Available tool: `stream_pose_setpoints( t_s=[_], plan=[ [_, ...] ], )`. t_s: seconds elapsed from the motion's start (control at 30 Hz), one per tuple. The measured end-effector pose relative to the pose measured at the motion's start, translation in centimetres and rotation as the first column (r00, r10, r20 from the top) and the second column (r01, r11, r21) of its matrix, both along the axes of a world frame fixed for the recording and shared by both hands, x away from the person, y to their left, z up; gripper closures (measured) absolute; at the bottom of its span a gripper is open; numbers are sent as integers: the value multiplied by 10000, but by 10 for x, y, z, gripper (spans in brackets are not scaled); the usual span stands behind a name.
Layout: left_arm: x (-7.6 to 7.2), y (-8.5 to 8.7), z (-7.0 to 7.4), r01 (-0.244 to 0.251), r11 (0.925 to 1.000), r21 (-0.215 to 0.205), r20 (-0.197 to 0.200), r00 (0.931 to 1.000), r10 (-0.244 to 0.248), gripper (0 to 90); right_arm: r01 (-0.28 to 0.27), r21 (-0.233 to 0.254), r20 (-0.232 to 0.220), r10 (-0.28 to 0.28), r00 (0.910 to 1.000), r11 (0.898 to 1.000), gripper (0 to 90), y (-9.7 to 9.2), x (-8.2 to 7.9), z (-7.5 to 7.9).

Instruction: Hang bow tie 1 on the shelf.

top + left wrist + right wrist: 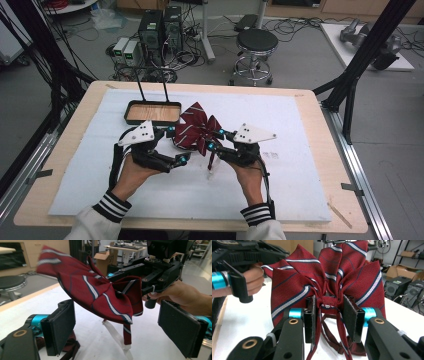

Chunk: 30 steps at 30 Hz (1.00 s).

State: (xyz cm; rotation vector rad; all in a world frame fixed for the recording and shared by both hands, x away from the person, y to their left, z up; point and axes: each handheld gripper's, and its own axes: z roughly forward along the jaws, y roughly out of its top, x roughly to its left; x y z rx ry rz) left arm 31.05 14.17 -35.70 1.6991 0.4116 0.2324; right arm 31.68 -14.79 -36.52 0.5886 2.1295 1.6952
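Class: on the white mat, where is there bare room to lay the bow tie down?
Bare white mat lies right of the right claw, toward the table edge, and along the near edge between the sleeves. It is crowded mid-mat: the bow tie, both claws, and the tray behind.

A robotics lab: desktop computers (160, 30) and tangled cables (295, 24) on the floor, a stool (256, 42), black frame struts (367, 47) around the table (320, 125)

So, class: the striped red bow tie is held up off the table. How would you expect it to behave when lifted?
The bow tie is probably floppy: its wings fold and droop around the right gripper pinching its knot. Its straps dangle loosely, so they would likely trail and snag. It looks light, since one pinch holds it up.
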Motion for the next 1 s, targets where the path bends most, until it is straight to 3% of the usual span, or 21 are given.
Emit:
stream_pose_setpoints(
  t_s=[0.3, 0.47, 0.57, 0.77, 0.83, 1.0],
  plan=[
    [3, -18, 4, 377, 9993, 70, -196, 9991, -376, 178, -148, 0, 123, 148, 9998, 9999, 654, 6, -1, 1],
    [5, -20, 4, 510, 9987, 55, -203, 9985, -509, 360, -281, 40, 208, 280, 9994, 9996, 655, 8, -2, 2],
    [5, -20, 4, 443, 9990, 82, -176, 9989, -442, 405, -310, 7, 237, 309, 9992, 9995, 654, 8, -2, 2],
    [5, -17, 5, 468, 9989, 62, -210, 9987, -467, 567, -392, -46, 273, 393, 9989, 9992, 654, 9, -3, 2],
    [4, -16, 5, 374, 9992, 150, -162, 9992, -372, 665, -411, -68, 290, 413, 9987, 9991, 654, 10, -4, 2],
    [4, -12, 4, 360, 9993, 116, -279, 9990, -357, 762, -450, -84, 302, 453, 9985, 9989, 654, 9, -5, 3]
  ],
)
